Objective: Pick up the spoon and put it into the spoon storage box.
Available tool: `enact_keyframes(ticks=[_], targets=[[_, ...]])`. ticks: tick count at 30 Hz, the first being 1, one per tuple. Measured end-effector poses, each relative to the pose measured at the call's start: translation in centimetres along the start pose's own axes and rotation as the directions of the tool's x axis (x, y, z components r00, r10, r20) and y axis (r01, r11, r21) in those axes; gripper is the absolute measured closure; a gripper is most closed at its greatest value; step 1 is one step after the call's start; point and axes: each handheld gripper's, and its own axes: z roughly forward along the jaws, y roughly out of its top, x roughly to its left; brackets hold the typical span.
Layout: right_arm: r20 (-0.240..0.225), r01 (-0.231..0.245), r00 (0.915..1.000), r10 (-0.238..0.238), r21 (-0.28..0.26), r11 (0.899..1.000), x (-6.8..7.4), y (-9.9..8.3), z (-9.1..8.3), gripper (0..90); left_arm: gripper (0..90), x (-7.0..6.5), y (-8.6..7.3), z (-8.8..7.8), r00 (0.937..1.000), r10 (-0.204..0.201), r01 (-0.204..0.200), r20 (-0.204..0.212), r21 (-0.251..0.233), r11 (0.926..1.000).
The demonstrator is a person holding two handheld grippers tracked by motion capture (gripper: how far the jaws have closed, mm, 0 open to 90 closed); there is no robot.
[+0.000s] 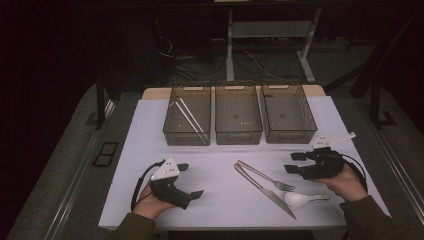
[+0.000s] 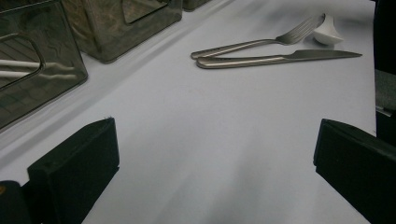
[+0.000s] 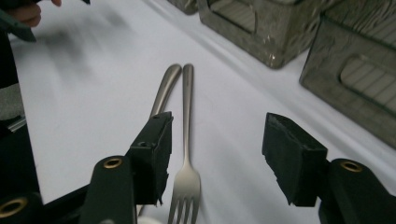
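A steel fork [image 1: 265, 176] and a steel knife [image 1: 267, 192] lie side by side on the white table cover [image 1: 215, 165], handles pointing toward the bins. A white spoon [image 1: 300, 199] lies by the knife's blade. My right gripper [image 1: 294, 162] is just right of the fork. In the right gripper view the fork [image 3: 187, 140] lies on the table between the open jaws of the right gripper [image 3: 219, 158], close to the left jaw, with the knife handle [image 3: 163, 93] beside it. My left gripper [image 1: 191, 180] stands open over bare cover and looks across at the fork [image 2: 252, 43], knife [image 2: 280, 58] and spoon [image 2: 327, 32].
Three smoky clear bins stand in a row at the back: left [image 1: 186, 136], middle [image 1: 238, 135], right [image 1: 290, 134]. White chopsticks [image 1: 189, 116] lie in the left bin. The table's near edge is close under both hands.
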Motion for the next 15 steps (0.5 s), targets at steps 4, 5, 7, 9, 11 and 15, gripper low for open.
enact_keyframes(ticks=[4,5,7,9,11,15], targets=[[-0.002,-0.007,1.0,0.007,0.012,1.0,0.2,-1.2,-0.6,43.8,0.0,-0.1,0.0,0.0,1.0,-0.006,0.006,-0.003,0.005,1.0],[-0.002,-0.007,1.0,0.007,0.014,1.0,0.2,-1.5,-0.7,43.8,0.0,-0.1,0.0,0.0,1.0,-0.005,0.005,-0.004,0.006,1.0],[-0.007,-0.016,0.9999,0.016,0.019,1.0,0.3,-2.0,-0.8,43.9,0.0,-0.1,0.0,0.0,1.0,-0.005,0.005,-0.005,0.006,1.0],[-0.012,-0.019,0.9997,0.019,0.021,1.0,0.3,-2.5,-0.9,43.8,0.0,-0.1,0.0,0.0,1.0,-0.006,0.006,-0.007,0.005,1.0],[-0.014,-0.026,0.9996,0.026,0.025,0.999,0.3,-2.8,-1.0,43.3,0.0,0.0,0.0,0.0,1.0,-0.003,0.004,-0.008,0.003,1.0],[-0.016,-0.031,0.9994,0.031,0.036,0.999,0.5,-3.7,-1.1,42.7,0.0,-0.1,0.0,-0.1,1.0,-0.002,0.002,-0.009,0.006,1.0]])
